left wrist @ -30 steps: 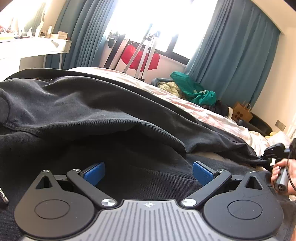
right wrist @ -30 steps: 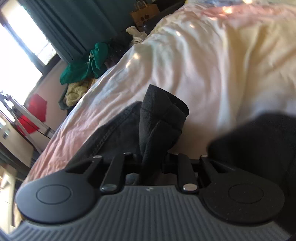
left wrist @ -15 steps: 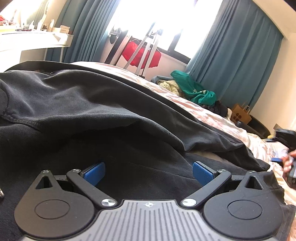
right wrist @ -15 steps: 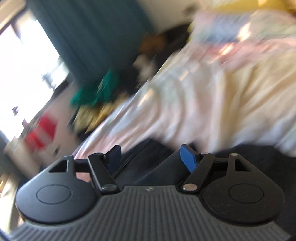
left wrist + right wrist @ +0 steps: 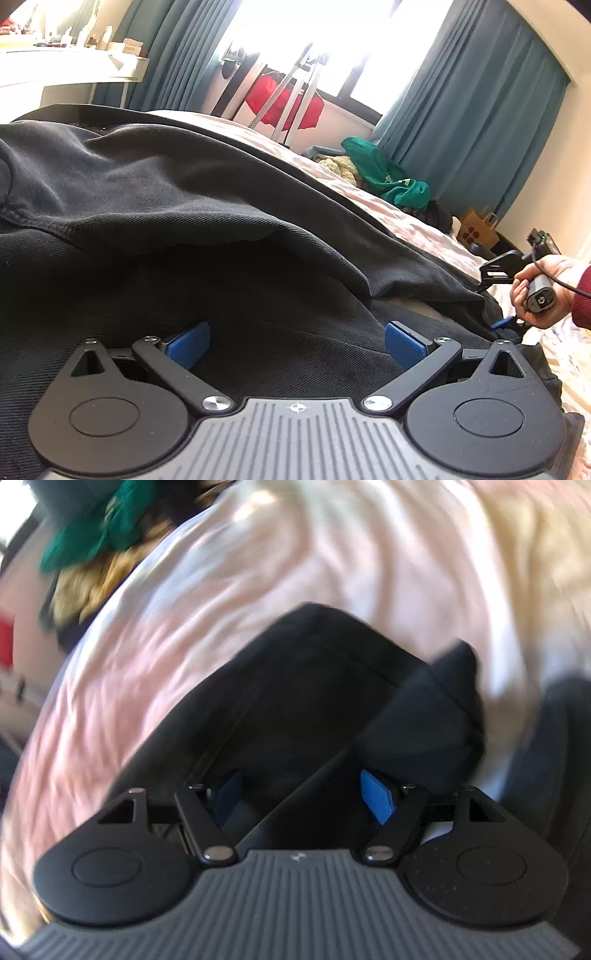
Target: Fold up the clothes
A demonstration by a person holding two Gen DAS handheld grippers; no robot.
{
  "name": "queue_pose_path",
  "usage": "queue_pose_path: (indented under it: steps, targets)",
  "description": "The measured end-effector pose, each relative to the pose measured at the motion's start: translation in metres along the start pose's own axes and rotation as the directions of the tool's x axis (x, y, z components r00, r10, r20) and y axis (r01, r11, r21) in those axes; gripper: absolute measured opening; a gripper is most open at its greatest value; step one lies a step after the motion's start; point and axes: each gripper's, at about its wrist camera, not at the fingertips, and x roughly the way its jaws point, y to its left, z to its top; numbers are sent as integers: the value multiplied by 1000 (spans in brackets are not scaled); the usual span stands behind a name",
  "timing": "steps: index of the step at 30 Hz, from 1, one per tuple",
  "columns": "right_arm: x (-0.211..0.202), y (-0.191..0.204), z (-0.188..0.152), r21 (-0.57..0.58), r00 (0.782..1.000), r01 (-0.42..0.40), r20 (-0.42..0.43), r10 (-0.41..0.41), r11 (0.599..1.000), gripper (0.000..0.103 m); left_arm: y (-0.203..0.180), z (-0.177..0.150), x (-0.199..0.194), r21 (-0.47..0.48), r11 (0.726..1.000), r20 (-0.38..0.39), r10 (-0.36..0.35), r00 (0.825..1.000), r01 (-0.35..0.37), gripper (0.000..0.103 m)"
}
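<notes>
From the left wrist view, a dark garment [image 5: 192, 206] lies spread over the bed [image 5: 424, 225], one layer lapped over another in loose ridges, so the fold looks begun but far from flat. The left tongs [image 5: 295, 341] rest spread wide above the cloth, gripping nothing. At the far edge a person's hand [image 5: 543, 291] carries the right tongs. From the right wrist view, blurred, the right tongs [image 5: 303, 795] have just been opening; their blue pads stand apart over the garment's end, pressing nothing. Smoothing and further folds remain, I judge.
</notes>
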Motion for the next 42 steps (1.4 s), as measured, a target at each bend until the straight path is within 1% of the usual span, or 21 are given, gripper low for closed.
queue_pose_path:
  steps: [1,3,5,8,10,11,13,14,15,17,18,20,25,26,27,28,29,30,33,37,42]
  targets:
    - [-1,3,-3,-26,1000,2,9,-2,1000,59,0,0,0,-1,1000,1,-2,1000,2,102]
    - [-4,6,-7,-36,1000,11,25,-10,999,11,1,-1,0,-3,1000,3,-6,1000,6,102]
    - [-13,5,-6,-28,998,-18,61,19,999,5,2,0,0,-10,1000,5,-11,1000,11,102]
    - [-38,6,1,-45,982,-94,162,100,995,3,4,0,-1,-20,1000,8,-19,1000,20,102]
    - [-66,6,7,-77,942,-191,264,205,979,3,4,1,-1,-27,999,10,-23,1000,23,102]
    - [-83,3,9,-96,907,-250,324,267,964,3,5,1,-1,-32,999,11,-25,1000,25,101]
    - [-115,-9,11,-164,816,-335,441,373,928,3,5,1,-2,-40,999,11,-27,1000,27,101]
    - [-123,-11,11,-200,809,-309,459,368,930,3,5,2,-2,-44,999,11,-27,1000,28,101]
    - [-126,-14,12,-225,819,-282,450,356,933,3,5,2,-2,-45,999,11,-27,1000,27,101]
    - [-109,-28,21,-190,892,-271,319,321,944,4,4,2,-1,-44,999,8,-24,1000,24,101]
    - [-100,-39,24,-145,913,-267,280,298,953,4,3,2,-2,-43,999,7,-23,1000,23,101]
    - [-90,-58,27,-98,928,-251,260,268,963,6,2,1,-2,-42,999,8,-23,1000,23,101]
    - [-65,-79,32,-221,948,-178,222,227,959,12,0,-1,2,-30,999,9,-18,1000,18,101]
    - [-60,-82,34,-245,950,-175,213,229,954,26,-1,-2,3,-27,999,9,-17,1000,18,101]
    - [-54,-83,35,-266,951,-178,202,235,947,50,-1,-2,4,-25,1000,10,-18,1000,18,102]
    - [-50,-81,36,-294,955,-164,192,226,942,62,0,-2,4,-22,1000,10,-18,1000,18,102]
    - [-50,-75,35,-329,961,-135,185,204,935,71,-1,-3,5,-19,1000,10,-17,1000,18,102]
    - [-49,-70,34,-364,967,-105,180,181,926,70,-1,-3,6,-15,1000,9,-17,1000,17,102]
    - [-37,-43,32,-485,977,-32,170,130,874,69,-2,-4,8,-5,1000,8,-13,1000,13,102]
    - [-9,-1,22,-650,986,131,167,-27,748,69,-4,-7,11,14,1000,8,-10,1000,10,102]
    - [-1,13,-1,-758,999,51,37,-36,650,68,-5,-9,14,34,999,9,-6,1000,5,103]
